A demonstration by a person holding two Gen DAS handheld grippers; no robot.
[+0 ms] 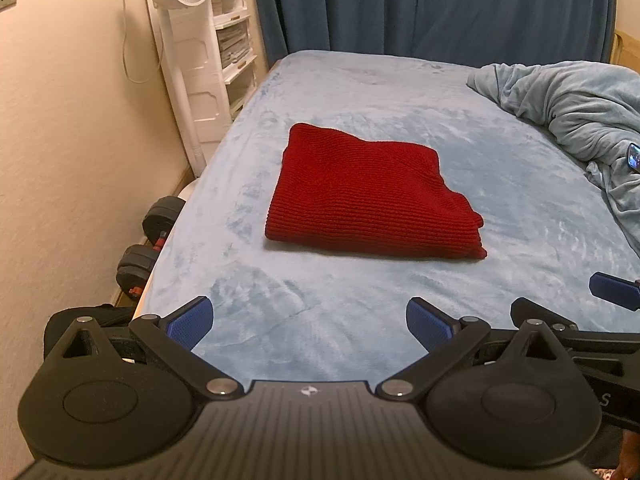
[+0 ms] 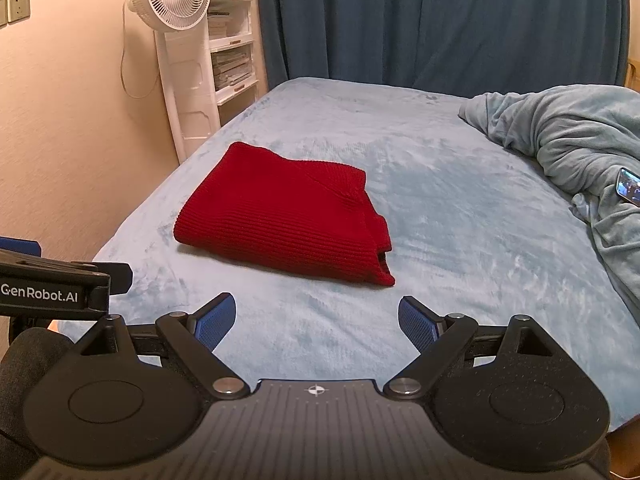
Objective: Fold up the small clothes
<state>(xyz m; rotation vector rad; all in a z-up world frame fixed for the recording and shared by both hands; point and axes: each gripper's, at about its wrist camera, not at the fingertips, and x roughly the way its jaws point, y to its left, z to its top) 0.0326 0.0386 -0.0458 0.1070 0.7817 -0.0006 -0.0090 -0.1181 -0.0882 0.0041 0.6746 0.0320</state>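
A red knitted garment (image 1: 368, 200) lies folded into a neat rectangle on the light blue bed (image 1: 400, 104); it also shows in the right wrist view (image 2: 288, 216). My left gripper (image 1: 310, 322) is open and empty, held near the bed's front edge, well short of the garment. My right gripper (image 2: 316, 320) is open and empty too, to the right of the left one and also short of the garment. Part of the right gripper (image 1: 612, 290) shows at the right edge of the left wrist view, and the left gripper (image 2: 52, 280) at the left edge of the right wrist view.
A crumpled light blue blanket (image 2: 580, 140) lies at the bed's right side with a phone (image 2: 628, 186) on it. A white standing fan (image 2: 176, 40) and shelves (image 2: 232, 60) stand by the left wall. Dumbbells (image 1: 148, 240) lie on the floor beside the bed. Blue curtains (image 2: 440, 20) hang behind.
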